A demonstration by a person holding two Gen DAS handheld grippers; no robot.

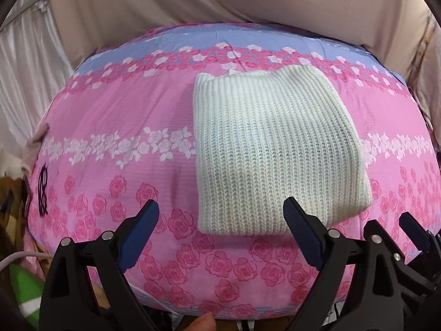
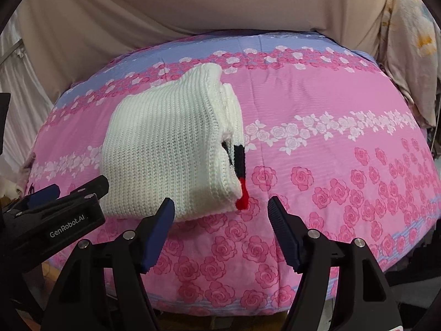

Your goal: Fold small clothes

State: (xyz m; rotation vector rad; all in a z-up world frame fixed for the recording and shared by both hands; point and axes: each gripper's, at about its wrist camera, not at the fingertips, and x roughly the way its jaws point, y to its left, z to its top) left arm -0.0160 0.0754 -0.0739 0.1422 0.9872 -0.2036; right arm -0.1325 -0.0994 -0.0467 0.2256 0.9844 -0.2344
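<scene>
1. A white knit (image 1: pixel 273 149) lies folded into a thick, squarish bundle on the pink rose-print cover (image 1: pixel 110 115), toward the middle of the surface.
2. In the right wrist view the layered edges show on the bundle's right side, with a black and red trim (image 2: pixel 240 176) peeking out near its near corner.
3. The left gripper (image 1: pixel 222 220) hangs just short of the knit's near edge, jaws spread wide, nothing between them.
4. The right gripper (image 2: pixel 220 215) sits just beside the near right corner, jaws also spread and empty.
5. Judging by this, the fold looks finished and both grippers have let go; the step in hand is the release.
6. The next move likely calls for clearing the grippers without snagging the knit, then either tucking in the trim or moving the bundle aside for another garment; none is clearly in view.
</scene>
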